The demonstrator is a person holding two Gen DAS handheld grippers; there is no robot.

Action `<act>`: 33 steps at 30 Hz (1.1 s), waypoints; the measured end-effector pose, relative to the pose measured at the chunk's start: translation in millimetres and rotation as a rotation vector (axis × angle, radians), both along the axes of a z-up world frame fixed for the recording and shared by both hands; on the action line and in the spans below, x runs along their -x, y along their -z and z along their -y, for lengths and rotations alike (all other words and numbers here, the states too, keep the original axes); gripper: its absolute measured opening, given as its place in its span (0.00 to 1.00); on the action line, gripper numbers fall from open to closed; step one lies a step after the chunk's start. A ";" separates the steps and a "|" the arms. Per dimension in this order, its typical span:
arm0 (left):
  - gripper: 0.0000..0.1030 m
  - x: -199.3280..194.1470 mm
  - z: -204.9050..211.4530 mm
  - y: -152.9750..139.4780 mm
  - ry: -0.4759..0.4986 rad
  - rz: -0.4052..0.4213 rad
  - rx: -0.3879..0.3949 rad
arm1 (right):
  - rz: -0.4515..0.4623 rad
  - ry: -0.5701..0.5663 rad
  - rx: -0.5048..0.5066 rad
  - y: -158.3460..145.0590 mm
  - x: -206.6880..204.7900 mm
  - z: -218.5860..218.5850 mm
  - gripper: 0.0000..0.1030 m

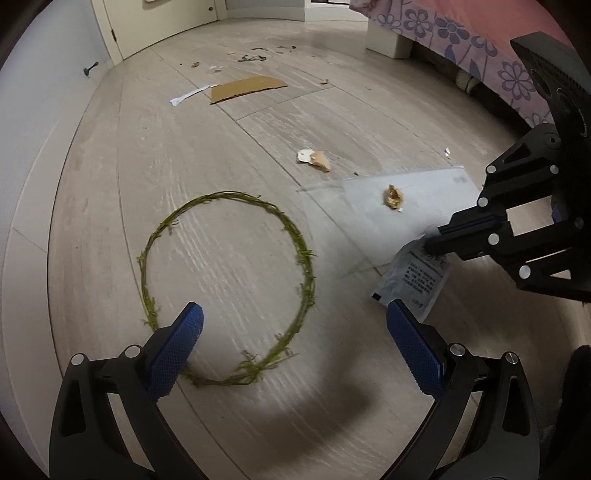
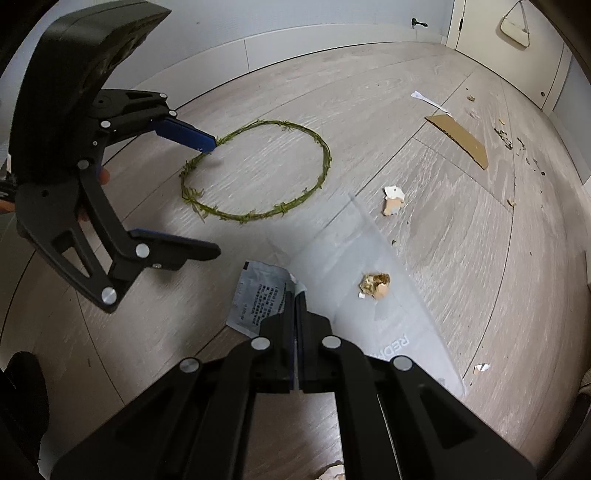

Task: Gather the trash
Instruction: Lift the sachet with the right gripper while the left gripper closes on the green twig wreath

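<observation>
Floor inspection, left to right in the left wrist view. One green vine ring (image 1: 229, 288) lies flat on the pale wood floor (image 1: 110, 206); the left gripper (image 1: 293, 321) hangs over its near arc with both blue-padded fingers spread wide and nothing between them — one pad sits above the ring's left edge, the other just beside a printed sachet (image 1: 413, 277). Farther back lie one white paper slip (image 1: 188, 95) and one brown cardboard piece (image 1: 247, 88), touching at a corner, with a scatter of small dark scraps (image 1: 255, 55) beyond; these are too small to count. In mid-floor sits one torn white-and-tan scrap (image 1: 314, 159). To its right one clear plastic sheet (image 1: 388, 210) is held off the floor at a tilt, carrying one crumpled tan scrap (image 1: 393, 197) on its surface. The right gripper (image 1: 430, 236) has its fingers pressed together on the sheet's near edge, directly above the one sachet. One small white fleck (image 1: 447, 152) lies apart, near the floral bed cover (image 1: 461, 33) — upper right.
</observation>
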State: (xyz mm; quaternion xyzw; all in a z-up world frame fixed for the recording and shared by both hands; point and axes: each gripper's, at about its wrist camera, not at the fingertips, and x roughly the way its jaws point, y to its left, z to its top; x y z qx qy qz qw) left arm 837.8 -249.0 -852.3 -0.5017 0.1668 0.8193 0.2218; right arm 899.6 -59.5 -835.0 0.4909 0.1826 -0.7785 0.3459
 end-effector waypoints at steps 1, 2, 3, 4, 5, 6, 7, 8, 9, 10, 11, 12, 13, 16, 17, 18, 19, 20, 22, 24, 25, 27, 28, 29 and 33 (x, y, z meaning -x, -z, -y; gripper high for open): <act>0.90 0.0 0.3 0.4 0.003 -0.001 0.001 | 0.001 0.001 -0.001 -0.2 -0.9 0.0 0.03; 0.88 0.4 -0.1 0.7 0.010 -0.001 0.001 | 0.002 0.003 -0.001 -0.6 -1.2 -0.2 0.03; 0.83 0.7 -1.3 1.4 0.021 0.000 0.004 | 0.004 0.005 0.000 -0.7 -1.3 -0.4 0.03; 0.80 0.9 -2.3 1.8 0.029 -0.004 0.008 | 0.003 0.006 0.000 -1.0 -1.3 -0.4 0.03; 0.79 1.1 -4.1 2.7 0.042 -0.008 0.011 | 0.002 0.006 0.000 -1.4 -0.9 -0.2 0.03; 0.75 0.2 -4.4 3.6 0.047 -0.007 0.013 | 0.002 0.007 0.000 -1.3 -1.0 -0.2 0.03; 0.69 1.1 -6.0 5.6 0.057 -0.003 0.016 | 0.003 0.009 0.000 -1.6 -0.6 -0.5 0.03; 0.66 1.4 -7.5 7.2 0.064 -0.001 0.021 | 0.003 0.010 0.001 -1.6 -0.4 -0.9 0.03; 0.61 2.7 -10.3 10.1 0.076 0.005 0.026 | 0.004 0.011 0.001 -1.7 -0.2 -1.2 0.03; 0.57 3.6 -12.4 12.7 0.088 0.010 0.032 | 0.004 0.013 0.002 -1.9 -0.2 -1.4 0.03; 0.56 3.7 -14.1 14.2 0.096 0.009 0.037 | 0.005 0.014 0.004 -2.2 -0.3 -1.8 0.03; 0.52 4.3 -15.9 15.7 0.105 0.009 0.042 | 0.005 0.014 0.005 -2.1 -1.2 -2.5 0.03; 0.50 5.3 -17.1 16.7 0.108 0.011 0.043 | 0.006 0.013 0.005 -2.2 -1.7 -2.8 0.03; 0.48 7.5 -19.3 18.4 0.104 0.012 0.041 | 0.008 0.015 0.007 -2.2 -2.5 -5.1 0.03; 0.45 8.2 -20.0 18.7 0.104 0.013 0.039 | 0.009 0.017 0.008 -2.3 -2.5 -6.1 0.03; 0.38 8.3 -20.9 18.8 0.105 0.012 0.039 | 0.009 0.019 0.009 -2.3 -1.7 -7.5 0.03; 0.33 8.6 -22.1 19.5 0.106 0.011 0.042 | 0.010 0.021 0.010 -2.1 -1.6 -8.1 0.03; 0.32 8.9 -22.9 20.2 0.105 0.012 0.043 | 0.011 0.022 0.011 -2.0 -1.6 -8.5 0.03; 0.29 9.6 -23.3 20.7 0.102 0.014 0.039 | 0.012 0.023 0.014 -2.1 -1.8 -9.3 0.03; 0.27 9.4 -24.5 20.3 0.101 0.017 0.036 | 0.012 0.024 0.017 -2.3 -2.0 -9.2 0.03; 0.24 9.5 -25.3 20.3 0.102 0.018 0.034 | 0.012 0.025 0.020 -2.5 -2.0 -9.3 0.03; 0.19 9.7 -26.7 20.4 0.105 0.021 0.031 | 0.014 0.027 0.022 -2.5 -0.3 -9.3 0.03; 0.15 9.1 -27.3 20.6 0.107 0.021 0.031 | 0.015 0.028 0.025 -2.5 0.0 -9.5 0.03; 0.13 8.7 -28.2 20.6 0.110 0.022 0.030 | 0.015 0.029 0.026 -2.5 0.4 -9.7 0.03; 0.06 7.7 -29.6 20.6 0.114 0.030 0.022 | 0.016 0.028 0.034 -2.2 1.9 -8.8 0.03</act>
